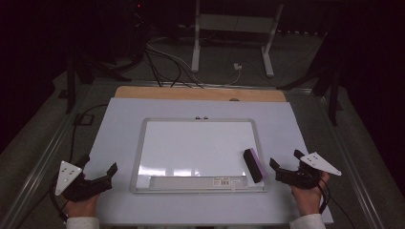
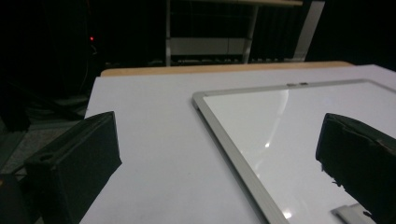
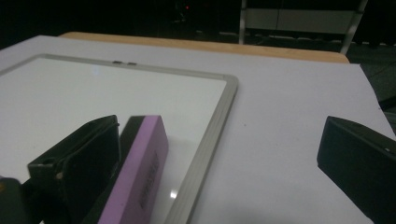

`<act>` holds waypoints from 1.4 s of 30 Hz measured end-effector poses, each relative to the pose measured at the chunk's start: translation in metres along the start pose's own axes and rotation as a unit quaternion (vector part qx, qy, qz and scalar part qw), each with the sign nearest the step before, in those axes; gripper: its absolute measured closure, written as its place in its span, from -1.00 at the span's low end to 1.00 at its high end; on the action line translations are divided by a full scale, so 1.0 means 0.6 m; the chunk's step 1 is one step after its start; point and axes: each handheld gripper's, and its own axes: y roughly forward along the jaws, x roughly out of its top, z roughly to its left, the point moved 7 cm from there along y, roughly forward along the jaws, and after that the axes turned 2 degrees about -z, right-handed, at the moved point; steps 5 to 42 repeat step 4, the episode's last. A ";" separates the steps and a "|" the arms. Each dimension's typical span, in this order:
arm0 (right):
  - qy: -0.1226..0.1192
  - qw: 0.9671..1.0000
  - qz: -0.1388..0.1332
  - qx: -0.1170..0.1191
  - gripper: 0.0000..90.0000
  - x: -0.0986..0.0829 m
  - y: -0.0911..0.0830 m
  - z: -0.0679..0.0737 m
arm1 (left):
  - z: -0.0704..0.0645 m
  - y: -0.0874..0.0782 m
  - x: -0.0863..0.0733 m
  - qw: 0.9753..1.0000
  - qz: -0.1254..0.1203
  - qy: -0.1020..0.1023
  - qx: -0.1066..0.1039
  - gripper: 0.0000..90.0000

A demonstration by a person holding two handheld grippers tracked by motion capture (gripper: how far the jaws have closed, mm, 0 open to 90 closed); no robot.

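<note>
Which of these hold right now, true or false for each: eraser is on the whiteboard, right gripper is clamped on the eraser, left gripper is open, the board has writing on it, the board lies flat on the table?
1. The eraser lies on the whiteboard, near its right edge. True.
2. The right gripper is clamped on the eraser. False: its jaws stand wide apart, with the eraser beside one jaw.
3. The left gripper is open. True.
4. The whiteboard has writing on it. False: its surface looks blank, with only glare spots.
5. The whiteboard lies flat on the table. True.
</note>
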 end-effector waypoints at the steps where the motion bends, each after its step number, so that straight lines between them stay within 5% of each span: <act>1: -0.002 1.000 0.000 0.000 -1.00 -0.002 0.001 -0.001 | 0.000 0.000 0.000 1.000 -0.001 -0.001 0.001 -0.99; 42: -0.001 1.000 0.000 0.001 -1.00 -0.004 0.005 -0.001 | 0.001 -0.001 0.000 1.000 0.000 -0.001 0.002 -0.99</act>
